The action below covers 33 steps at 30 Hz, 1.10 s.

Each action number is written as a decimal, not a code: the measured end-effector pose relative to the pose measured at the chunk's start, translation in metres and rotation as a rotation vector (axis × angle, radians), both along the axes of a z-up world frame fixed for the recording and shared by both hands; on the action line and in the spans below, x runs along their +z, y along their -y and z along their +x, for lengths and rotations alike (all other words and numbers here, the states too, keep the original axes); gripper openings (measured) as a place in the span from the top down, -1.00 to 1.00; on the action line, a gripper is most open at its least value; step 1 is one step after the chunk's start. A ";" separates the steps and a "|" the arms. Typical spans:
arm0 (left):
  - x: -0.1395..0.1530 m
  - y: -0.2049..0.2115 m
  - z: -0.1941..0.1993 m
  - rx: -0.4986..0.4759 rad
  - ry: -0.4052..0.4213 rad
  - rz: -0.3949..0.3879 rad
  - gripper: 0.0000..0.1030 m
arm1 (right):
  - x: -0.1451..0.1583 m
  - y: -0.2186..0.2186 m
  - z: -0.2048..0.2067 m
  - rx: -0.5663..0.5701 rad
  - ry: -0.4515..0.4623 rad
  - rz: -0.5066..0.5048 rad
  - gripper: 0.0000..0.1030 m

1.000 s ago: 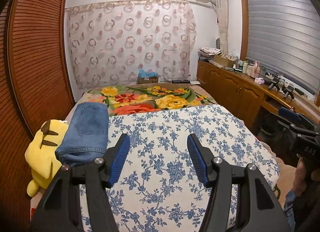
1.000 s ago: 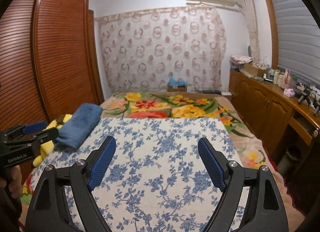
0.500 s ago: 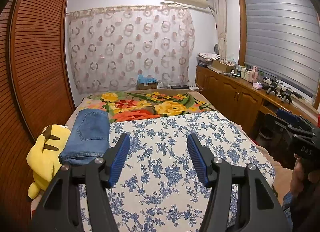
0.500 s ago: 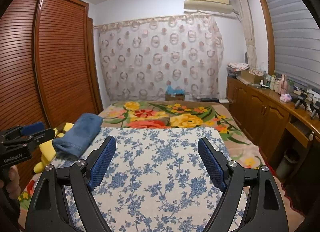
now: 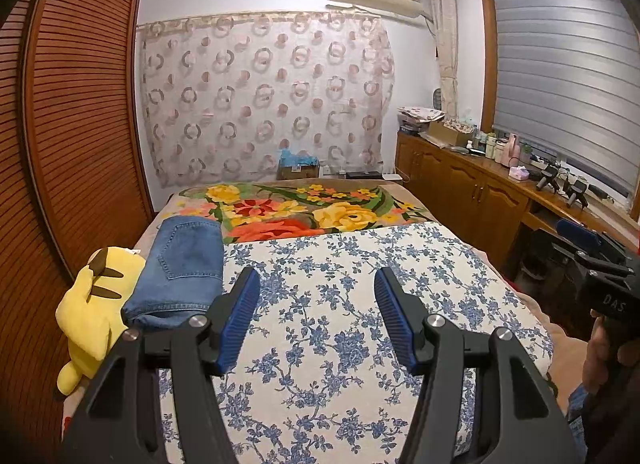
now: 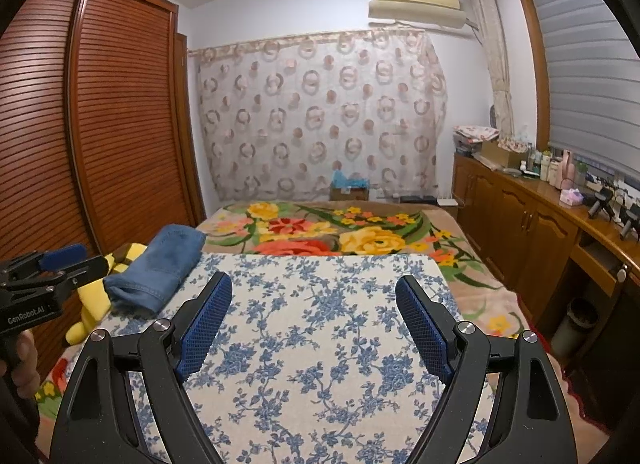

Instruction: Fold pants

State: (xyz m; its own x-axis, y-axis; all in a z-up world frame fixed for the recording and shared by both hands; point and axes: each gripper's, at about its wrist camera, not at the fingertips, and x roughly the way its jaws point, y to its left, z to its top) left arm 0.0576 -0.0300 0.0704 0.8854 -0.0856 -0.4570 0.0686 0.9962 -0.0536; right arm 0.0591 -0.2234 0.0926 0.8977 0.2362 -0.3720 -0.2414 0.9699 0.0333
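Observation:
Blue jeans (image 5: 182,268) lie folded in a neat stack at the left edge of the bed, also in the right wrist view (image 6: 158,270). My left gripper (image 5: 316,318) is open and empty, held above the blue-flowered cloth (image 5: 360,304), right of the jeans. My right gripper (image 6: 312,324) is open and empty above the same cloth (image 6: 320,304). Each gripper shows at the edge of the other's view: the right one (image 5: 600,252), the left one (image 6: 44,268).
A yellow plush toy (image 5: 94,304) lies left of the jeans against a louvred wardrobe (image 5: 76,123). A bright floral blanket (image 5: 304,211) covers the far bed. Wooden cabinets (image 5: 472,191) with clutter run along the right wall.
Both grippers have risen and tilted up, so the bed sits lower in both views. The jeans have not moved. Both grippers stay open.

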 end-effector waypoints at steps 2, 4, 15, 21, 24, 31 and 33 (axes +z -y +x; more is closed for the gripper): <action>0.000 0.000 0.000 0.000 0.000 0.000 -0.15 | 0.000 0.000 0.000 0.000 -0.001 0.001 -0.67; 0.000 0.000 0.000 0.000 0.001 0.001 -0.15 | 0.000 0.000 0.000 0.000 -0.001 0.001 -0.67; 0.000 -0.003 -0.001 0.004 0.001 0.002 -0.15 | 0.000 -0.001 0.000 0.000 -0.001 0.000 -0.67; 0.000 -0.004 -0.002 0.003 0.001 0.000 -0.15 | 0.001 -0.001 0.000 0.001 -0.002 0.000 -0.67; 0.000 -0.003 -0.001 0.003 0.000 0.001 -0.15 | 0.001 -0.001 0.000 0.000 -0.001 -0.002 -0.67; 0.000 -0.004 -0.002 0.004 0.001 0.002 -0.15 | 0.001 -0.001 0.000 0.001 -0.002 0.000 -0.67; 0.000 -0.004 -0.002 0.003 0.002 0.002 -0.15 | 0.001 -0.001 0.000 0.000 -0.001 -0.001 -0.67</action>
State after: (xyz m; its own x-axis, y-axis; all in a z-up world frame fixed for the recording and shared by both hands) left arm 0.0556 -0.0258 0.0700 0.8863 -0.0818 -0.4558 0.0653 0.9965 -0.0517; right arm 0.0593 -0.2223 0.0939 0.8974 0.2358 -0.3730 -0.2413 0.9699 0.0327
